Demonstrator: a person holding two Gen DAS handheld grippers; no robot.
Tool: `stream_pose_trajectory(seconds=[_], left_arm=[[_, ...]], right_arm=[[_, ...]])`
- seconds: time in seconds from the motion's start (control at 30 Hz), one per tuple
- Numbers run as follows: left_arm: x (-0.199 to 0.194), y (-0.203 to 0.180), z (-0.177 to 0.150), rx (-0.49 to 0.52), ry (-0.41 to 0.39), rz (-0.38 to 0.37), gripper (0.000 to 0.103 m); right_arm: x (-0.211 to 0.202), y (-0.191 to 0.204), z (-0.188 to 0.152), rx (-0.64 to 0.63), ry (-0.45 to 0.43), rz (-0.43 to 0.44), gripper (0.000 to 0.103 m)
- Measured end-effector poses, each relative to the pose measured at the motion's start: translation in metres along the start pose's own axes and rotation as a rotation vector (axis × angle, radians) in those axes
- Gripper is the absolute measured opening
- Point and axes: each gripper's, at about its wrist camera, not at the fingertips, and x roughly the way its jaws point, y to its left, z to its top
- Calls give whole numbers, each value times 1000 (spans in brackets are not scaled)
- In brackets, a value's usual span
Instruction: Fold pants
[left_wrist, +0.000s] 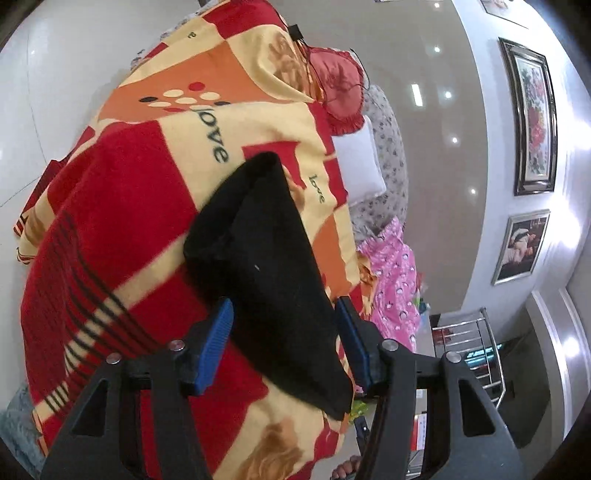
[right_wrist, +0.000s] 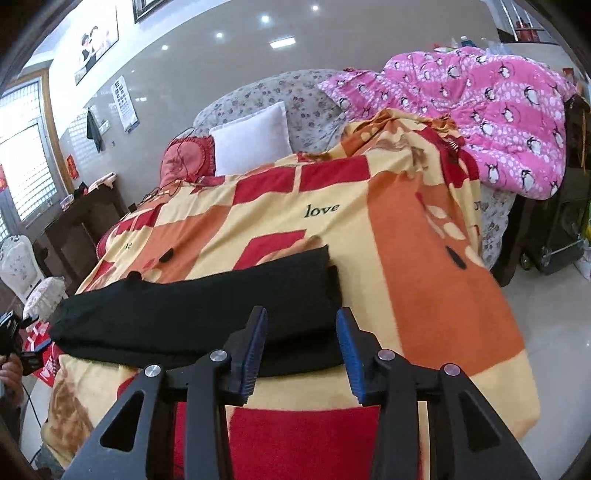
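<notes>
Folded black pants (right_wrist: 199, 314) flat on the patterned blanket (right_wrist: 424, 258); left hand-held gripper (left_wrist: 284, 343) and right hand-held gripper (right_wrist: 301, 350) both released, jaws apart over the cloth.

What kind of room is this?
Most likely a bedroom in a home: a bed under a red and orange blanket, a white pillow by the floral headboard, and framed pictures on the wall.

Left gripper (left_wrist: 284, 345), right gripper (right_wrist: 301, 350): black frames, silver screws, blue ribbed fingers (right_wrist: 255, 354).

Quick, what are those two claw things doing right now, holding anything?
Left gripper: open, holding nothing; black pants lie beyond it.
Right gripper: open, holding nothing.
</notes>
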Motion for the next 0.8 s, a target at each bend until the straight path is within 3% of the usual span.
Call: stream_pose_trajectory(seconds=[0.17,0.33,0.5,0.6,0.63,0.73,0.8], left_arm=[[1,7,5,-47,-24,-19,56],[-5,-11,3,25,-21,-71,57],[2,-1,9,20,-58,2,57],[4,-7,3,123,-82,76,54],[5,-9,2,150,-92,98,50],[9,-17,-2,242,-127,207,7],[11,-19,-5,266,-136,226,4]], right_arm=[[3,7,-2,-5,-2,19,40],[2,10,-2,-5,-7,23,40],[-1,4,-1,60,-16,54,40],[-7,-12,3,184,-20,117,44],[-7,-23,4,266,-15,160,49],[-3,-53,3,489,2,264,49],[2,-64,2,572,13,303,49]])
